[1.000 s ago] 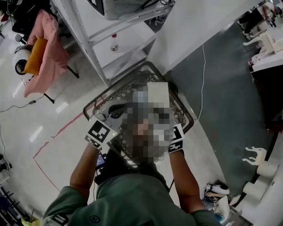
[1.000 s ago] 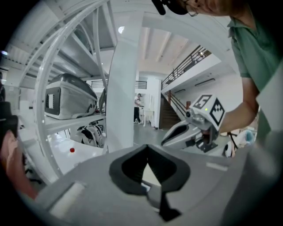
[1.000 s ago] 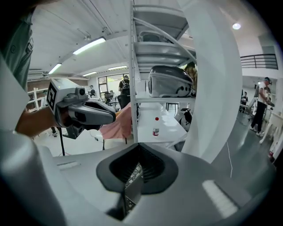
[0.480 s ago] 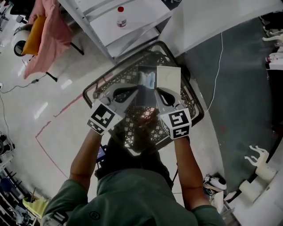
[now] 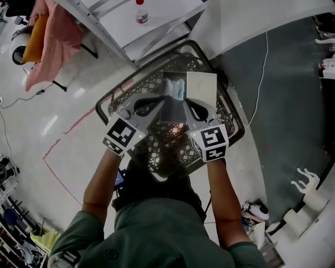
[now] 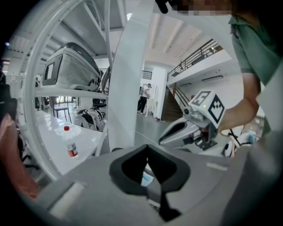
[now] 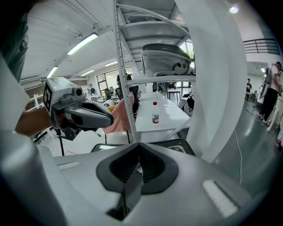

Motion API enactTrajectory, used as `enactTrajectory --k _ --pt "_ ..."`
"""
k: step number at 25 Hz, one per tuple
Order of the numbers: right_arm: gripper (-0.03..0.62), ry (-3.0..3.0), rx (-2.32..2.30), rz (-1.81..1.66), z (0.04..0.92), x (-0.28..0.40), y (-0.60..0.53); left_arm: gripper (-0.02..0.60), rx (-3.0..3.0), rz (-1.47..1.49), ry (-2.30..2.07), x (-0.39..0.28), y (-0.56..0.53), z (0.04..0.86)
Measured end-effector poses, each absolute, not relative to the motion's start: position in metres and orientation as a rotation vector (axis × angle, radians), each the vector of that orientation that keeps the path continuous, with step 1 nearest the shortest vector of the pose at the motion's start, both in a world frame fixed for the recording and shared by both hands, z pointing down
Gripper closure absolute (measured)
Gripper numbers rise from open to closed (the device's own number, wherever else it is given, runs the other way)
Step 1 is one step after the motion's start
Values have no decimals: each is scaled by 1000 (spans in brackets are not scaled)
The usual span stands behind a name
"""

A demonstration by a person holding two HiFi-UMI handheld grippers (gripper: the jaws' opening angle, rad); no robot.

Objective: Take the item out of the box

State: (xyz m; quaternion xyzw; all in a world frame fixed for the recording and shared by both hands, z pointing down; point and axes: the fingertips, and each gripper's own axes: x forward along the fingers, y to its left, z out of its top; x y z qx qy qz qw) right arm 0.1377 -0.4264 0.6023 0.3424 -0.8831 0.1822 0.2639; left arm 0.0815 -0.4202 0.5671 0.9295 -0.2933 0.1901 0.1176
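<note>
The left claw and right claw, both pinched together and empty, hover side by side over the black lattice plastic basket. They aim at the flat white carton by its far edge, probably lining up a reach.

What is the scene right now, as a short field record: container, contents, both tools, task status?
container: black lattice plastic basket on the floor
contents: white rectangular box; pale blue-white packet beside it, apparently inside the basket
left tool: over the basket, jaws together, nothing seen held
right tool: over the basket, jaws together, nothing seen held
background: clear red-capped bottle on a white shelf
task status: nothing lifted out yet
</note>
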Motion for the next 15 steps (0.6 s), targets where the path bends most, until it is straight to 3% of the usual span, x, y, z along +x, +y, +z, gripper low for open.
enactTrajectory --k 15 --pt "568 -2353 896 532 655 132 -447 578 2668 616 -838 79 -432 617"
